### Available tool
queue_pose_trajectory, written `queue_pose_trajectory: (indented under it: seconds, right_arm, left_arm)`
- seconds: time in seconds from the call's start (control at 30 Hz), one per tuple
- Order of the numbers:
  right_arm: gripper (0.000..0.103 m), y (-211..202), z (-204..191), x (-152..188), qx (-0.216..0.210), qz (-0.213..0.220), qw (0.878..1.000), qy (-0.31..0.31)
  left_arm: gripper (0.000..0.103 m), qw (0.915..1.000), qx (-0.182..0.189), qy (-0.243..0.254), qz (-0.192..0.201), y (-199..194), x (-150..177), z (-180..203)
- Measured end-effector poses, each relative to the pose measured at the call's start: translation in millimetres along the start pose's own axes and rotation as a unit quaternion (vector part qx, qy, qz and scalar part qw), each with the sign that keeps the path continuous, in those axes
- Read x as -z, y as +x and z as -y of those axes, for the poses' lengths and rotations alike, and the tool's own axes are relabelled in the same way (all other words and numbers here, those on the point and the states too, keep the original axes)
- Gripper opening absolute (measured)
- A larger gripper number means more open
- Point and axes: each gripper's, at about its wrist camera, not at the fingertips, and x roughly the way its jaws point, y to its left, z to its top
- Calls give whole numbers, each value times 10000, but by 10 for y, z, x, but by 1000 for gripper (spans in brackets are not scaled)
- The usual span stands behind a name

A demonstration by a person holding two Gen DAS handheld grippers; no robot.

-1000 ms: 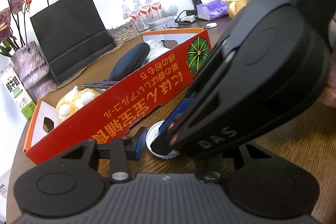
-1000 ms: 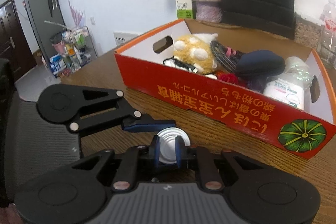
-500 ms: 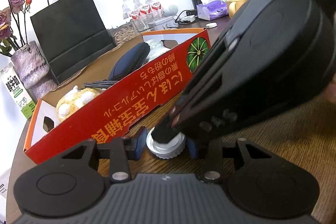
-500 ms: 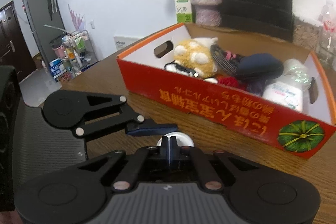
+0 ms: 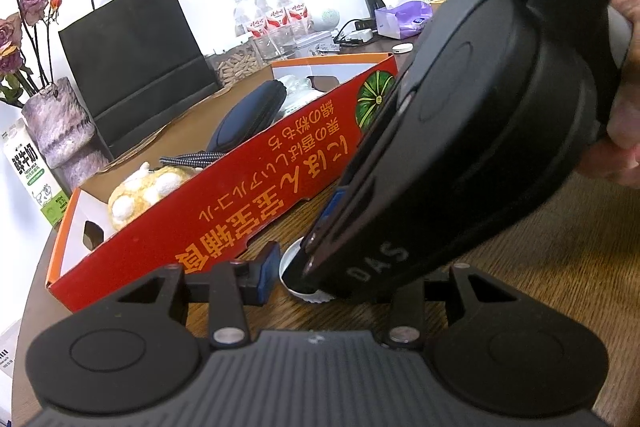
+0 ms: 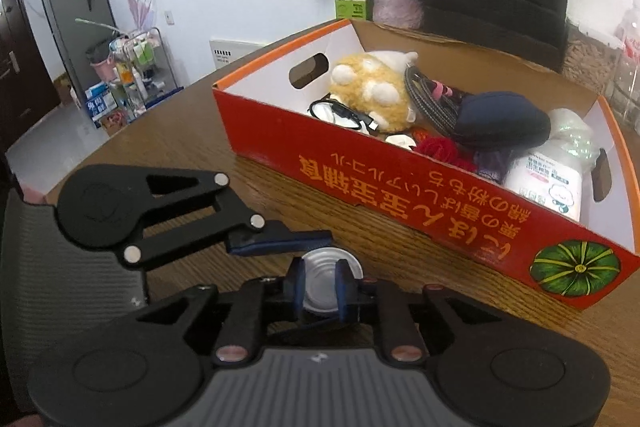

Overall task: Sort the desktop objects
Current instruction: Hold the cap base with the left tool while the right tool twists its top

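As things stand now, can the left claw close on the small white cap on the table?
Probably not cleanly. The left claw is open around the white cap, but the right claw has its fingers down at the cap in that gap, blocking a clean grip.

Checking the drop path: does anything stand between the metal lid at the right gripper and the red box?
Only the box's own front wall. The metal lid sits on the wooden table between the right gripper fingers, just in front of the red cardboard box. The left gripper fingertip lies beside it, not across the path.
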Motion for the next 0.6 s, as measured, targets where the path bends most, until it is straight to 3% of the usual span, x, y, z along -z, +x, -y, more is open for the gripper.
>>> queue_pose_trajectory:
  seconds: [0.07,0.13,0.5,0.6]
  right_arm:
    - [13,-7,13,13,-57,17,10000,16]
    - [0,-11,10,23,-149,38,9999,52]
    - [0,-241,18,12,119,442,9989,39]
    - [12,-177,-8,20,57,240,9997,-33]
  left_arm:
    - [41,10000,1,7,1,0,2,0]
    - [41,10000,16,7,10,0,9,-3]
    - [41,10000,-3,11,4,-6,14,2]
    - [41,10000,-19,22,3,-5,12,10]
